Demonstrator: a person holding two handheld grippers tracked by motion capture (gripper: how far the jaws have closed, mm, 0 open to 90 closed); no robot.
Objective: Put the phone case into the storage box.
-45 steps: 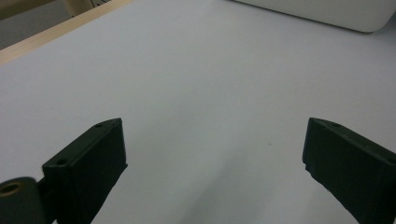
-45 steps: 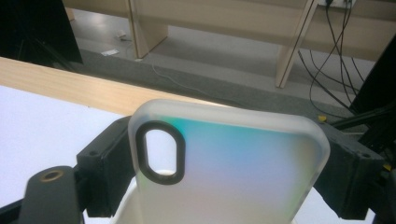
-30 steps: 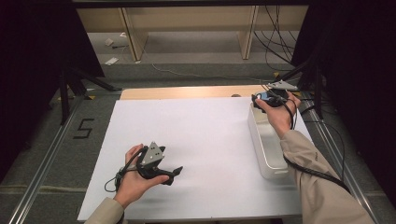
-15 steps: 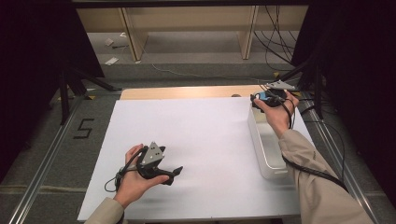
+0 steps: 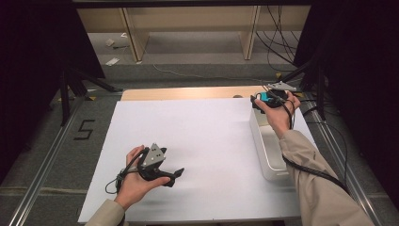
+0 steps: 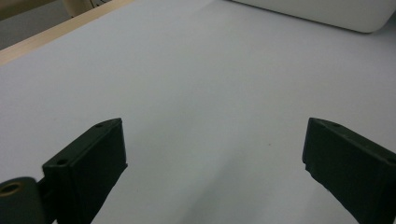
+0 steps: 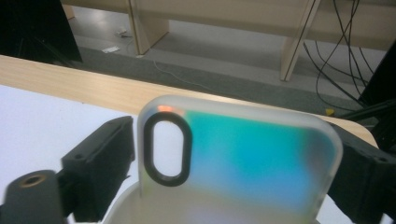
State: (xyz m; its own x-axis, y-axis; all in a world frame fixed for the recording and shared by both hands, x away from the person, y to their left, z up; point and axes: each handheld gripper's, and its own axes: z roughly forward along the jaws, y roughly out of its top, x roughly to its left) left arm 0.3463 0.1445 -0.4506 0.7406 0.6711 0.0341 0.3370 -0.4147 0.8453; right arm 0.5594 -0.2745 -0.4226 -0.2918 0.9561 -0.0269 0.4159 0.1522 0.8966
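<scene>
Holding a phone case [image 7: 243,158] upright between its jaws, the R gripper [image 5: 266,97] sits at approx 2 o'clock on the table, right over the far end of the white bin [image 5: 268,155]. In the right gripper view the case is translucent w/ a teal-ish sheen and an oval camera cutout toward its left edge; its lower edge looks to be dipping inside the bin's rim, though contact w/ the bin floor can't be told. Jaws have just been opening, w/ the case between them: the left pad looks to stand a hair off the case's edge, the right one sits at or behind the other edge, so I'd judge the grip is being let go, not tightened. Compared w/ the high view a sec ago, the hand has hardly shifted; the change is in the jaws. That suggests the drop-off into the bin is in hand and nearly done; next would be clearing the jaws w/o tipping the case. L gripper [image 5: 160,172] rests at approx 7 o'clock on the white table sheet [image 5: 197,141], jaws wide apart, nothing between them, well apart from the bin.
</scene>
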